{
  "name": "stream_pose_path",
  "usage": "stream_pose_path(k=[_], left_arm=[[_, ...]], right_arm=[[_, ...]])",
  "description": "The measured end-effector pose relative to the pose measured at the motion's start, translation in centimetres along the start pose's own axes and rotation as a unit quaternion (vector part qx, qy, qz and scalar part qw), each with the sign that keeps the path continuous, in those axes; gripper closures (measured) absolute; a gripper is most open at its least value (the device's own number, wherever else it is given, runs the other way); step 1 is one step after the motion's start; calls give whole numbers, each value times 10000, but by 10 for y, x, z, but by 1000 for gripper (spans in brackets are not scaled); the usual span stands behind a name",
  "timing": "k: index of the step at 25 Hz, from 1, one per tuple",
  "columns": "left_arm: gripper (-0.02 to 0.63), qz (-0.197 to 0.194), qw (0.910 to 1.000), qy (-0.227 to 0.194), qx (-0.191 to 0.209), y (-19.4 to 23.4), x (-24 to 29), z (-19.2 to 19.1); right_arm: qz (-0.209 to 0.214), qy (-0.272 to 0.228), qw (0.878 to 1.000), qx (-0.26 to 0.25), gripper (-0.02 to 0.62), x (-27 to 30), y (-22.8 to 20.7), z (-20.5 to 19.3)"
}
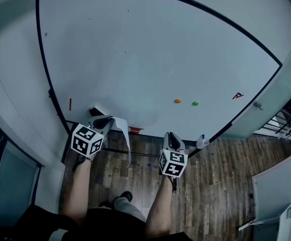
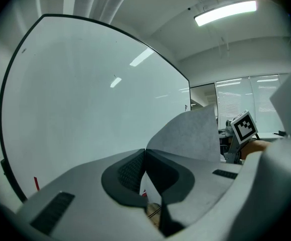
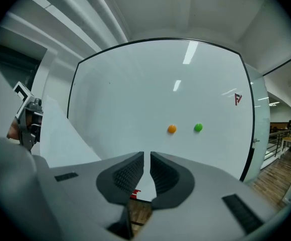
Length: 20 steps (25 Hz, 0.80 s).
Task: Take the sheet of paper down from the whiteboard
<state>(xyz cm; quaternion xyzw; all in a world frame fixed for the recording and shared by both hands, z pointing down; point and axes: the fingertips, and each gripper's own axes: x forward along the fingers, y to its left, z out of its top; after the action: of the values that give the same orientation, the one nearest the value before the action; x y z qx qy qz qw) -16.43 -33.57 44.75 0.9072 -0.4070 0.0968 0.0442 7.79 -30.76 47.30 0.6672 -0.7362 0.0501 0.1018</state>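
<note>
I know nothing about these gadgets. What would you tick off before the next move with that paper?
1. Sheet of paper off the whiteboard: ok. It hangs from the left gripper and is not flat on the board.
2. Left gripper's hold: ok. Its jaws are closed on the sheet.
3. Right gripper free: ok. Its jaws are nearly together with nothing between them.
4. Orange magnet and green magnet: ok. Both are on the board, away from the sheet.
5. Sheet untorn: cannot tell.
</note>
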Motion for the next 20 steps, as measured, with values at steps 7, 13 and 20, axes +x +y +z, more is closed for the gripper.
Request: stream_pose_path(k=[7,13,20], left_arm=[[584,153,9997,-106,-185,7,-13,-5],[584,189,9993,-181,-272,-3,-18,-14],[584,211,9992,-167,-291,-16,-13,-17]], right_arm=[[51,75,10000,-36,553,-14,18,-11],[99,105,9999,26,571,-30,26,-18],[340,76,9994,-31,572,-31,26,-15]])
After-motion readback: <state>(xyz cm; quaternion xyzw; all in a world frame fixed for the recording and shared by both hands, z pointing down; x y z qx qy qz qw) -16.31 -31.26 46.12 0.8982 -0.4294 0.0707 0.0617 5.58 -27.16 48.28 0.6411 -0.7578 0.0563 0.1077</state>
